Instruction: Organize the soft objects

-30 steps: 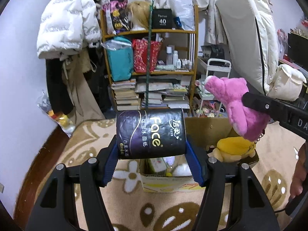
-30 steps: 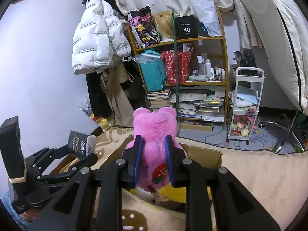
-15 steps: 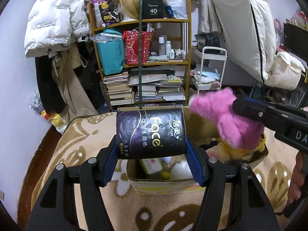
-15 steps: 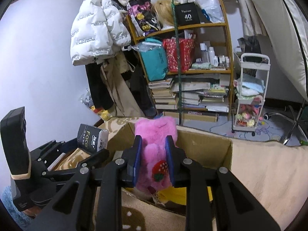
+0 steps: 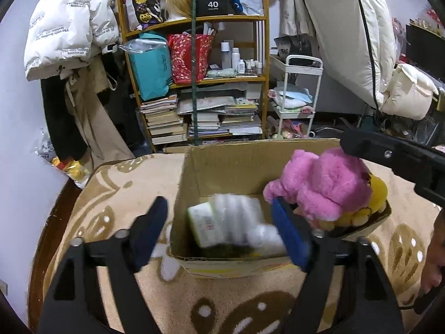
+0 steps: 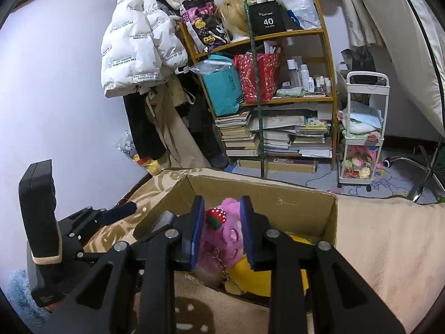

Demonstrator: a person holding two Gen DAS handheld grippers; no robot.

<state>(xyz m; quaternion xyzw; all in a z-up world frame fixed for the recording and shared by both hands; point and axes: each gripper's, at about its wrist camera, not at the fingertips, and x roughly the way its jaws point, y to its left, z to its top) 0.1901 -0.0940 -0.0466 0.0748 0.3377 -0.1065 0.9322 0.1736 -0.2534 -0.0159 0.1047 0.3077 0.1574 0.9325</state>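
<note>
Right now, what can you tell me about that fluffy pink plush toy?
The fluffy pink plush toy looks soft and long-furred, with a red felt strawberry on it and a metal keychain dangling below. It lies in the open cardboard box, on a yellow plush toy, between the right tool's blue pads, which have just been opening.

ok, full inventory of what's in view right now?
cardboard box: 1, brown, on blanket
pink plush toy: 1, pink, in box, atop yellow one
yellow plush toy: 1, yellow, box's right side
packs: several, white, blurred, box bottom
blanket: 1, beige-brown, under box
shelf: 1, wooden, behind, cluttered
puffer jacket: 1, white, hanging left
left gripper: 1, black, blue pads, open, empty, just opened, over box
right gripper: 1, black, jaws just easing open, pink plush toy between pads
</note>
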